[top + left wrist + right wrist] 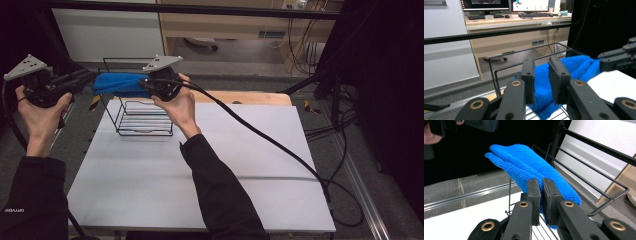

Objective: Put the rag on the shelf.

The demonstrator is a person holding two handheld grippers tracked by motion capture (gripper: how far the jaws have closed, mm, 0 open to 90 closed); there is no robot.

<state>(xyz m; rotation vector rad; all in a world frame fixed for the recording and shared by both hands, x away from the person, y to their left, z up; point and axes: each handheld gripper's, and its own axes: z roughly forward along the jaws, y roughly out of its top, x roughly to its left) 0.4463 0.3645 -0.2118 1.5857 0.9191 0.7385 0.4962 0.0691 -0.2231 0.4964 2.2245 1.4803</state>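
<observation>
Two grippers hold the blue cloth (117,84) over the rack (142,117): right gripper (541,185) pinches it, left gripper (541,72) looks nearly closed on it. Lower it slowly.

1. A wire rack (142,107) stood on the far left part of the table (240,165).
2. A cloth (117,84) lay over the rack's top, at its near left corner.
3. The right gripper (145,86) sat at the cloth's right end, its jaws closed on the cloth (529,167).
4. The left gripper (87,79) sat left of the rack, beyond the table's left edge, its jaws parted, with the cloth (544,82) just ahead of them.
5. A desk (519,22) with keyboards stood behind the rack.
</observation>
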